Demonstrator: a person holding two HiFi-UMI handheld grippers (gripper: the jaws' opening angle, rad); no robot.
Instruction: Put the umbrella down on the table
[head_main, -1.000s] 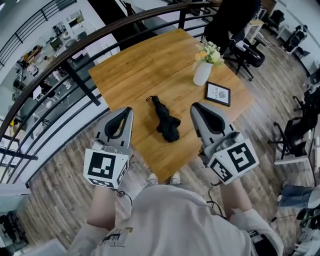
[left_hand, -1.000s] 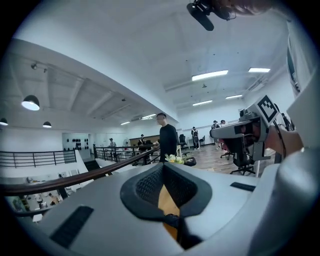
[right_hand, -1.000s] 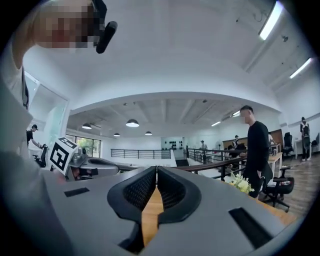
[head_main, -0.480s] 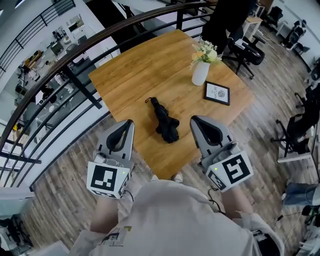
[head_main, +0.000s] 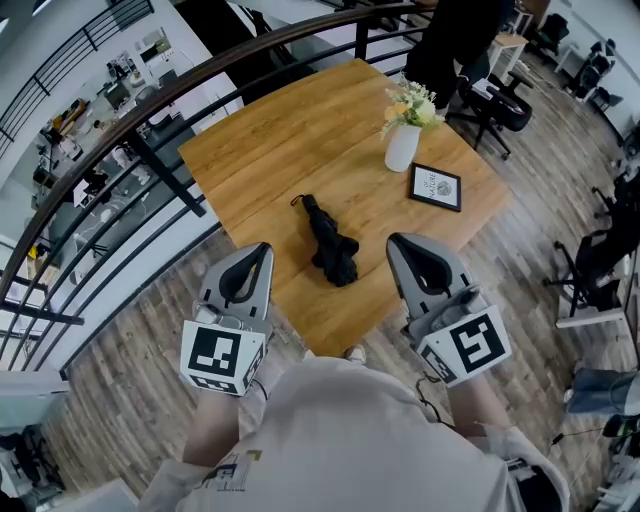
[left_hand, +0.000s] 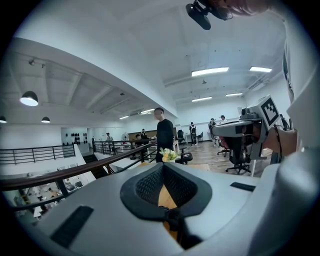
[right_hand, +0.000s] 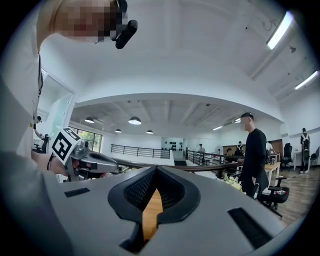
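A folded black umbrella (head_main: 332, 243) lies flat on the wooden table (head_main: 290, 130), near its front corner, with nothing touching it. My left gripper (head_main: 263, 249) hovers over the table's near-left edge, to the left of the umbrella, jaws shut and empty. My right gripper (head_main: 392, 241) hangs to the umbrella's right, also shut and empty. In the left gripper view the left gripper (left_hand: 164, 165) has its tips pressed together. The right gripper (right_hand: 156, 169) shows the same in its own view, with only tabletop seen through the slit.
A white vase of flowers (head_main: 403, 146) and a small framed picture (head_main: 435, 187) stand on the table's right side. A dark railing (head_main: 150, 150) runs behind the table's left edge. A person in black (head_main: 455, 40) and office chairs (head_main: 495, 105) are beyond the far corner.
Both grippers have drawn back a little from the table toward my body and sunk slightly. The umbrella has stayed where it lies.
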